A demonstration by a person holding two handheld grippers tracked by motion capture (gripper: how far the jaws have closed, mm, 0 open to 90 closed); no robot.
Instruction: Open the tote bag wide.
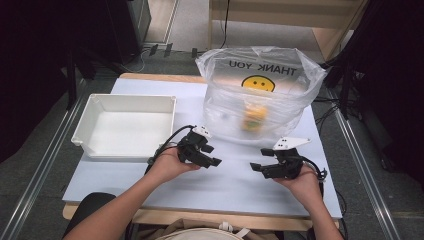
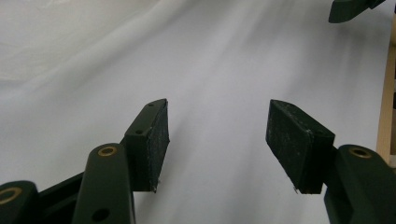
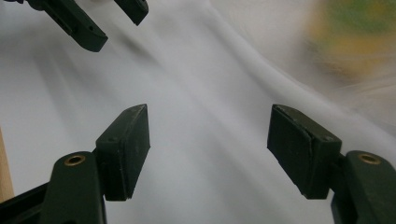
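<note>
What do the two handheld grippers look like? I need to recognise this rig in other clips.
Both the left gripper and right gripper are black, each with two flat rectangular padded jaws, brass-coloured pivot pins and a pale three-cornered top plate. A black cable trails from each. The forearms are bare, with no sleeves.

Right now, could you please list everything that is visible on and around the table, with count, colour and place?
clear plastic bag with a yellow smiley face: one, transparent, far middle of the table, standing open
blurred yellow item inside the bag: one, yellow with some green, low in the bag; what it is I cannot tell
white rectangular plastic bin: one, white, left side, nothing inside
white table top: one, pale white, under everything
left gripper: one, black, near middle, jaws open, holding nothing
right gripper: one, black, near right, jaws open, holding nothing
hands: two, entering from the bottom edge
</note>
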